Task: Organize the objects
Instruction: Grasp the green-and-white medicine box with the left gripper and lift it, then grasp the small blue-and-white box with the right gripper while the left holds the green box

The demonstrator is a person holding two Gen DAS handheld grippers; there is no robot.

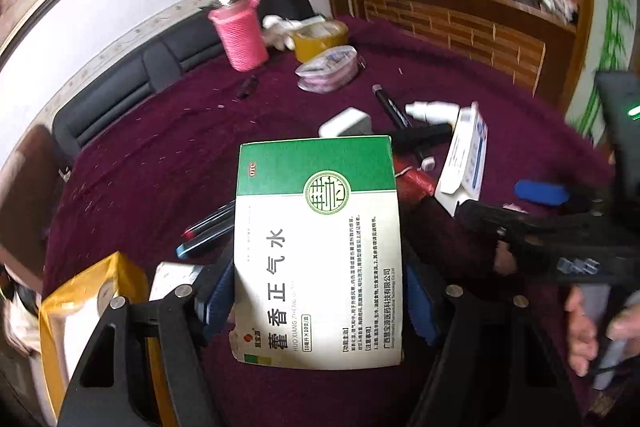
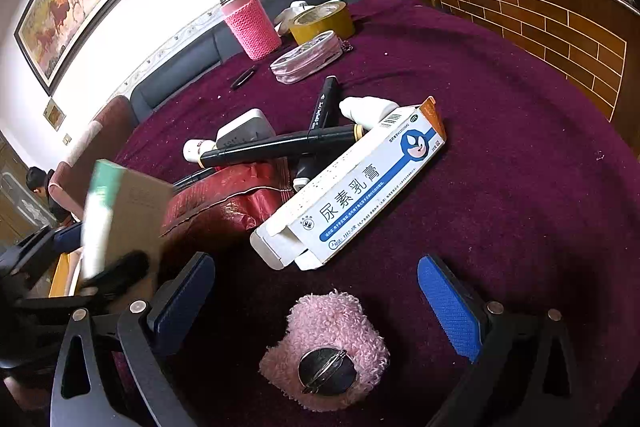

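Note:
My left gripper (image 1: 320, 297) is shut on a green and white medicine box (image 1: 320, 247), blue pads pressing on both long sides, held above the purple tablecloth (image 1: 140, 167). The right wrist view shows that box (image 2: 120, 211) blurred at the left. My right gripper (image 2: 318, 303) stands open low over the cloth. A pink fluffy item with a metal clasp (image 2: 324, 347) lies between its fingers, apart from both pads. Just beyond lies a long white and blue ointment box (image 2: 352, 183) with an open flap, leaning on a red bag (image 2: 224, 203).
A heap of black markers (image 2: 280, 145), a white bottle (image 2: 368, 109) and a white charger (image 2: 244, 131) sits mid-table. Further back stand a pink-sleeved flask (image 2: 250, 27), a tape roll (image 2: 320, 21) and a clear pouch (image 2: 308, 57). A yellow box (image 1: 80, 307) is lower left.

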